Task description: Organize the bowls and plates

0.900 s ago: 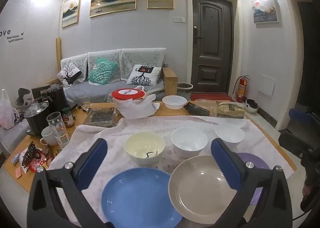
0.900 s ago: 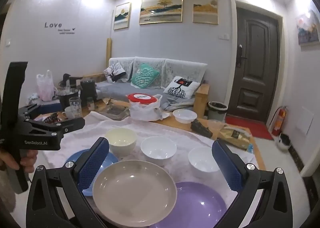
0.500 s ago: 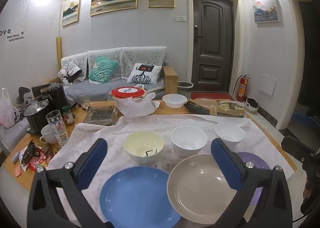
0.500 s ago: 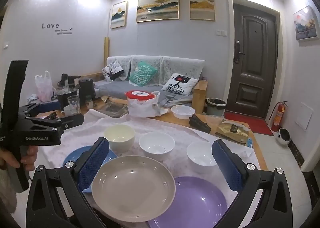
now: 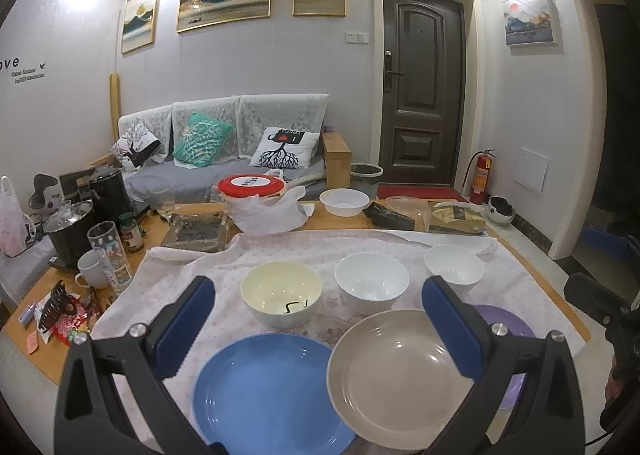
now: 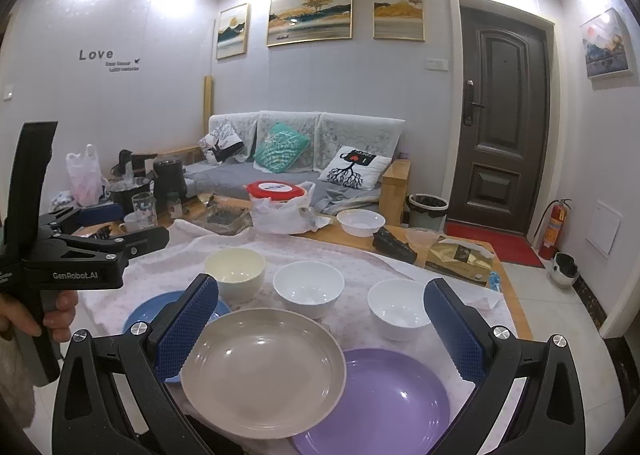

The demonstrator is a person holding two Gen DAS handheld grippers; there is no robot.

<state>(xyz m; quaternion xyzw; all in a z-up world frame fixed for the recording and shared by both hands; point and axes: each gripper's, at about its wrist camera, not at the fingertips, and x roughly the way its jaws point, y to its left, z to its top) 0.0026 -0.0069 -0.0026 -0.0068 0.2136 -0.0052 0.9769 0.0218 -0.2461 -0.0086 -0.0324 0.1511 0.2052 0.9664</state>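
On the pale floral cloth (image 5: pixel 192 267) a blue plate (image 5: pixel 272 395), a beige plate (image 5: pixel 400 379) and a purple plate (image 5: pixel 506 321) lie along the near edge. Behind them stand a cream bowl (image 5: pixel 281 291), a white bowl (image 5: pixel 372 281) and a smaller white bowl (image 5: pixel 454 263). My left gripper (image 5: pixel 317 289) hovers open above the blue and beige plates, holding nothing. My right gripper (image 6: pixel 320 285) hovers open over the beige plate (image 6: pixel 260 371) and purple plate (image 6: pixel 384 407). The right wrist view also shows the left gripper (image 6: pixel 128 223), held by a hand (image 6: pixel 60 311).
Behind the cloth sit a red-lidded tub in a white bag (image 5: pixel 256 199), another white bowl (image 5: pixel 344 201), a glass tray (image 5: pixel 196 229) and a gold box (image 5: pixel 456 217). A pot, glass, mug (image 5: pixel 90 269) and wrappers crowd the table's left end. A sofa (image 5: pixel 224 151) stands beyond.
Both views have drifted only slightly. No plate or bowl has moved, and both grippers stay wide open.
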